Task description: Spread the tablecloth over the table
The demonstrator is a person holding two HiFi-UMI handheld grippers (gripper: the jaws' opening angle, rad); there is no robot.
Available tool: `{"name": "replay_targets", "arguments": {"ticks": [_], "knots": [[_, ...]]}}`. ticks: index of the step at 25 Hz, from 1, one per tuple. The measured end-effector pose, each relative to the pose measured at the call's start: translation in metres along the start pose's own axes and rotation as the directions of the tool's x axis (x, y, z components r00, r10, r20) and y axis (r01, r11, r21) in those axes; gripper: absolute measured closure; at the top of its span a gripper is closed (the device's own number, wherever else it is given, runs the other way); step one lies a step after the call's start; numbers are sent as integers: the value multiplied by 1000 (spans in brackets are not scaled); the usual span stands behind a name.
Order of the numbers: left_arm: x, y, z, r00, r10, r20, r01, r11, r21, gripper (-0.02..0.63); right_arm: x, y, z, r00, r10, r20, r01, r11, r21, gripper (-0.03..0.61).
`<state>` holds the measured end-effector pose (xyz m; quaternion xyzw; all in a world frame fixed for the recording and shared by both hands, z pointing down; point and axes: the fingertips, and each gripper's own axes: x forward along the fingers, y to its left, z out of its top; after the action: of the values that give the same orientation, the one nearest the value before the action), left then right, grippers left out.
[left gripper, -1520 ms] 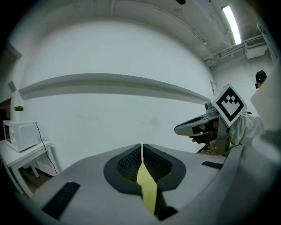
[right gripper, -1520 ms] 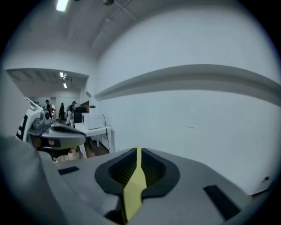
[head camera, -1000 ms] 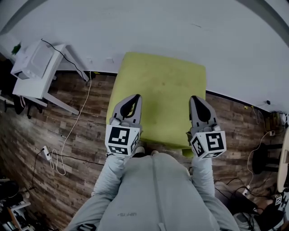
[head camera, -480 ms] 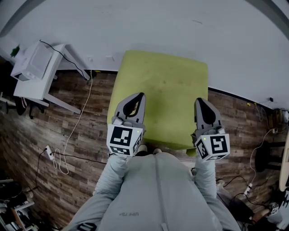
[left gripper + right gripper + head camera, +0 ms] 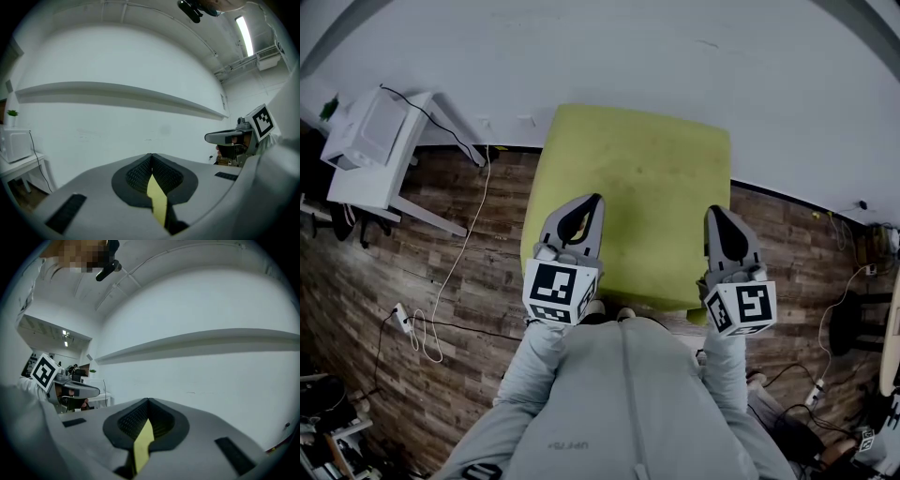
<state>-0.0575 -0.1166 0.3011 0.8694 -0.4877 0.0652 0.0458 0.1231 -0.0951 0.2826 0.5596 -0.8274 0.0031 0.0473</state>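
A yellow-green tablecloth lies over the small table against the white wall and hangs over its near edge. My left gripper reaches over the cloth's near left part, and my right gripper over the near right part. Seen from the left gripper view, the left gripper is shut with a strip of the tablecloth pinched between its ribbed pads. In the right gripper view the right gripper pinches a fold of the tablecloth in the same way. Both grippers point about level toward the wall.
A white side table with a microwave stands at the left by the wall. Cables and a power strip lie on the wooden floor to the left. More cables and clutter sit at the right. The person's legs are just behind the table's near edge.
Only the head view has shifted slightly. Both grippers stay at the table's near edge with the cloth still pinched in them.
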Motion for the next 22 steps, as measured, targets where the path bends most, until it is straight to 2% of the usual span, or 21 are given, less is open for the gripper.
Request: {"name": "replay_targets", "arguments": {"ticks": [22], "knots": [[-1,-4,-1,1000,1,3,-1,1000,4,589,-2,-4,-12,999,-10,-43,10,1000,1,557]]}}
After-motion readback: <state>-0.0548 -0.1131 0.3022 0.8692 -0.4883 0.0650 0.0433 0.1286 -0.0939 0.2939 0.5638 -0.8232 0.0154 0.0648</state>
